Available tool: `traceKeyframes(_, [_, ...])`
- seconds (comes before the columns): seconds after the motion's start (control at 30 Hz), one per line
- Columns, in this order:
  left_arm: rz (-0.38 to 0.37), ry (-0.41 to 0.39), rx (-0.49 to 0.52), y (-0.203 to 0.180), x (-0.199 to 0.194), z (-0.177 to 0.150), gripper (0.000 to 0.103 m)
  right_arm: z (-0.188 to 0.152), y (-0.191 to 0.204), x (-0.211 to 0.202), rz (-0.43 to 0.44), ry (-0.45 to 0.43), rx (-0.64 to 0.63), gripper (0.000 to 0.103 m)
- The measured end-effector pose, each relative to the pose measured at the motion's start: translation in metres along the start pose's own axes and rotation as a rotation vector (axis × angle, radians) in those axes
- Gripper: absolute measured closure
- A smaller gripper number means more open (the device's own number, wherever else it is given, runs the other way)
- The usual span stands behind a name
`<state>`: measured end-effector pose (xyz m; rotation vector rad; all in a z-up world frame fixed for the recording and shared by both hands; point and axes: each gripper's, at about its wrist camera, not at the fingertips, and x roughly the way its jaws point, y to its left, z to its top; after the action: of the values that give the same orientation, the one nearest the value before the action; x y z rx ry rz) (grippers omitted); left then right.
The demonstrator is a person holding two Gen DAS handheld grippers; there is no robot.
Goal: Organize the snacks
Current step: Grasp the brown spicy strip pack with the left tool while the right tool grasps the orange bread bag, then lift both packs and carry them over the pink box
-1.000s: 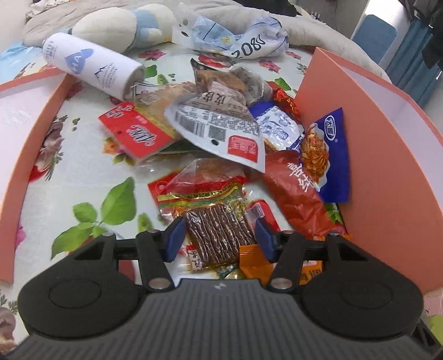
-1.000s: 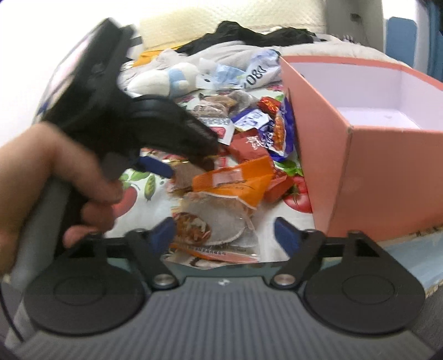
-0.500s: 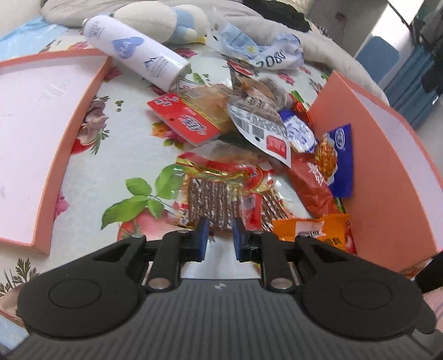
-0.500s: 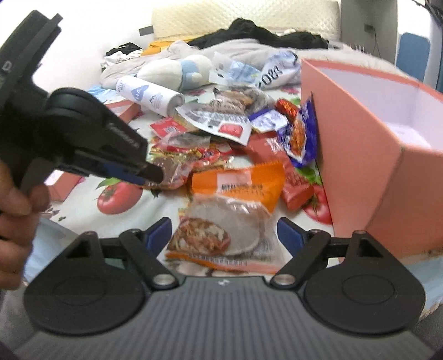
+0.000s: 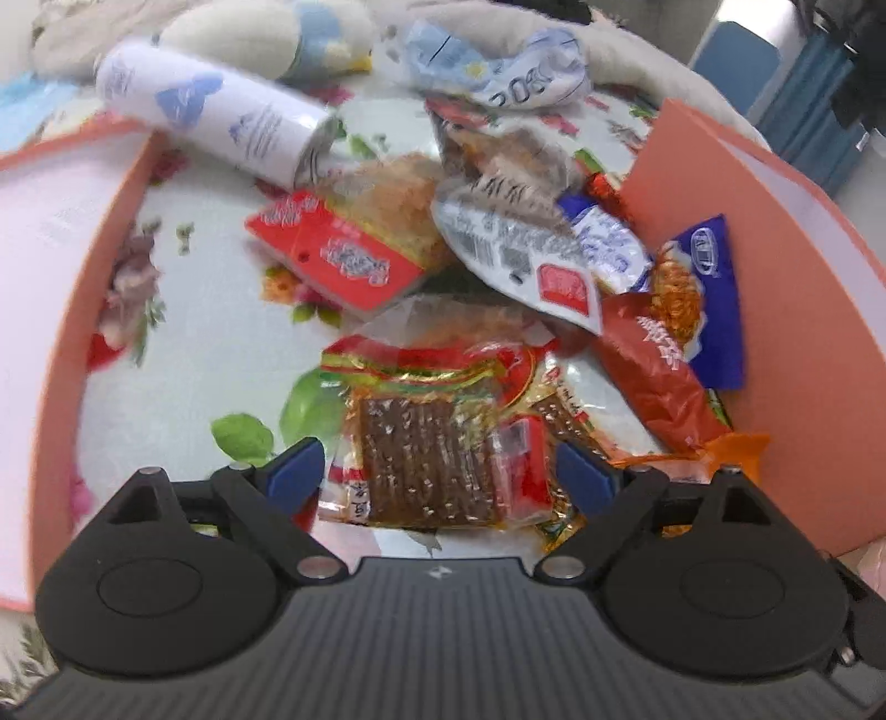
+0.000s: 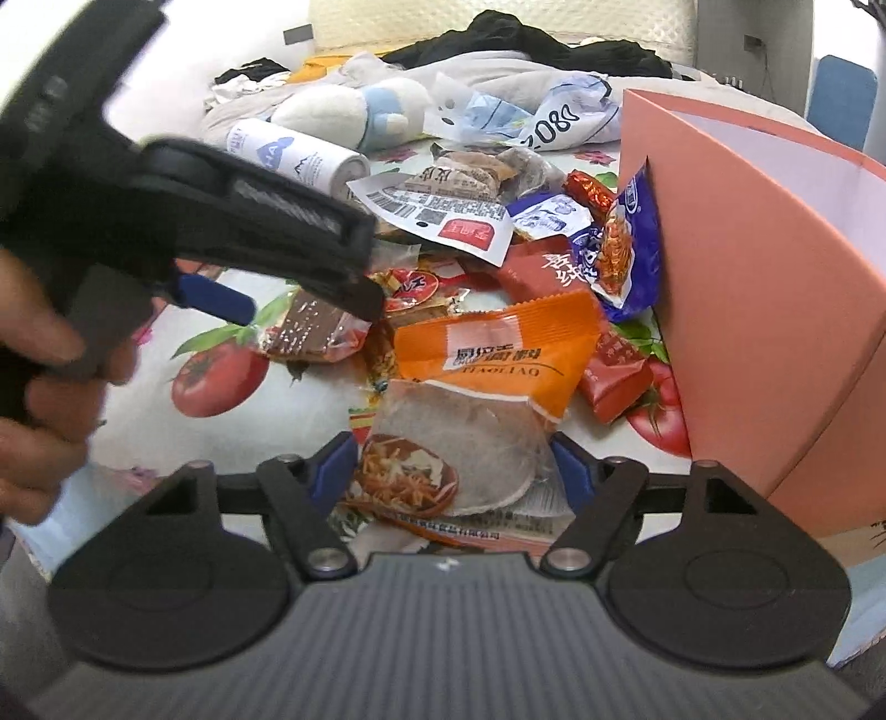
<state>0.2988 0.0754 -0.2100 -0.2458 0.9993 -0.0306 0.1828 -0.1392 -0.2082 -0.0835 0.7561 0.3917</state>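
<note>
A heap of snack packets lies on a flowered tablecloth beside an open pink box (image 5: 786, 332). My left gripper (image 5: 440, 476) is open, its blue fingertips on either side of a clear packet of brown meat strips (image 5: 426, 459). In the right wrist view the left gripper (image 6: 232, 299) hovers over that brown packet (image 6: 310, 332). My right gripper (image 6: 451, 471) is open around a clear packet with a round flatbread (image 6: 459, 448). An orange packet (image 6: 498, 354) lies just beyond it.
The pink box lid (image 5: 50, 277) lies at the left. A white spray can (image 5: 210, 116), a plush toy (image 5: 266, 33) and a crumpled plastic bag (image 5: 515, 77) sit behind the heap. The pink box (image 6: 775, 277) stands at the right, with a blue packet (image 6: 626, 249) leaning on it.
My left gripper, shut half a second ago, has opened wide around the brown strip packet. My right gripper has moved closer to the flatbread packet.
</note>
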Motion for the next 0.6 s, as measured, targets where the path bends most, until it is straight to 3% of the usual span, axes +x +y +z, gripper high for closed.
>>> traceKeyframes(0.07, [0.012,-0.023,0.007,-0.001,0.001,0.000,0.014,-0.001,0.001,-0.002,-0.007,-0.008,-0.021,0.036])
traceKeyframes(0.23, [0.077,-0.011,0.107,-0.016,0.006,-0.005,0.020,-0.003,-0.002,-0.008,0.003,-0.011,-0.026,0.039])
traceKeyframes(0.3, [0.064,-0.018,0.102,-0.017,0.005,-0.006,0.031,-0.002,-0.004,-0.010,0.003,-0.013,-0.026,0.040])
traceKeyframes(0.47, [0.073,-0.028,0.088,-0.020,-0.002,-0.010,0.047,-0.002,-0.008,-0.014,0.018,-0.005,-0.019,0.040])
traceKeyframes(0.6, [0.071,-0.036,0.065,-0.016,-0.015,-0.016,0.047,-0.001,-0.012,-0.018,0.030,0.000,-0.002,0.041])
